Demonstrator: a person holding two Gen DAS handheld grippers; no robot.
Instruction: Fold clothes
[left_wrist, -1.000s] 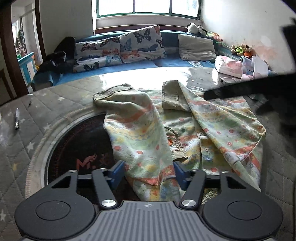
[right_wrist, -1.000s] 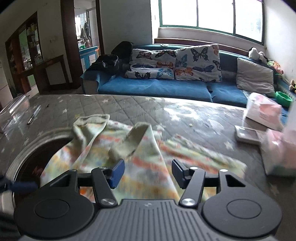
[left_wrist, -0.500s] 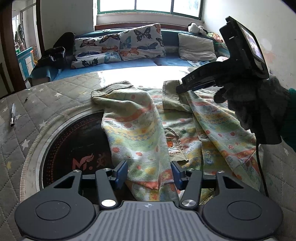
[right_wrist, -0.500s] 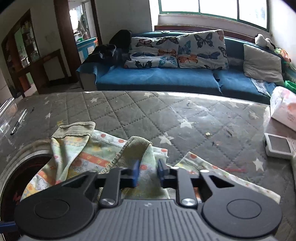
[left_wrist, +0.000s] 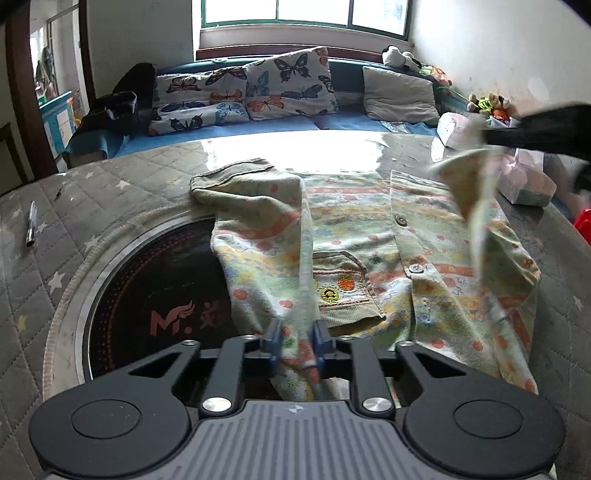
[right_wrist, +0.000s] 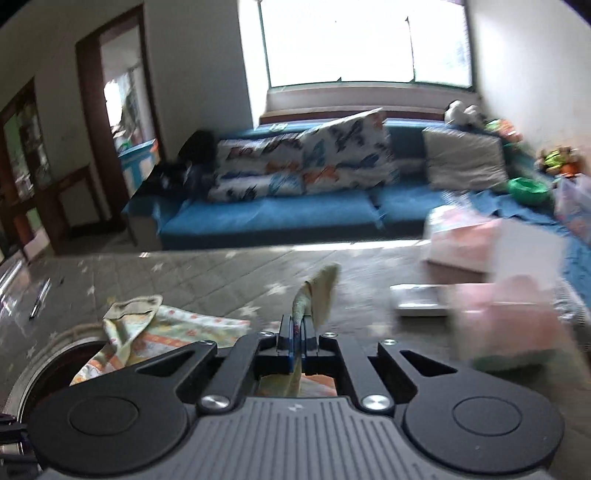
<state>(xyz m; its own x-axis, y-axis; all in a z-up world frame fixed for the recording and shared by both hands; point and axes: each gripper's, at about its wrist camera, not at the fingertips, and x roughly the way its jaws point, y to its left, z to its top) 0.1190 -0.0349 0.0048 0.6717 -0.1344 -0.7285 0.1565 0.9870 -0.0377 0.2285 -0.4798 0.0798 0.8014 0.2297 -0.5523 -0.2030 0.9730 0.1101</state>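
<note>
The left gripper (left_wrist: 296, 345) pinches the shirt (left_wrist: 354, 258) hem; the right gripper (right_wrist: 296, 341) holds its sleeve lifted above the table (left_wrist: 110, 192).

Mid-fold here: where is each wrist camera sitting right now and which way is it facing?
Left wrist: low over the near table edge, facing the sofa; the left gripper is shut on the shirt; the right gripper's dark, blurred body shows upper right.
Right wrist: raised over the shirt's right side, facing the sofa and window; the right gripper pinches a lifted sleeve.
Shared: shirt, sofa, butterfly pillows, pen.
</note>
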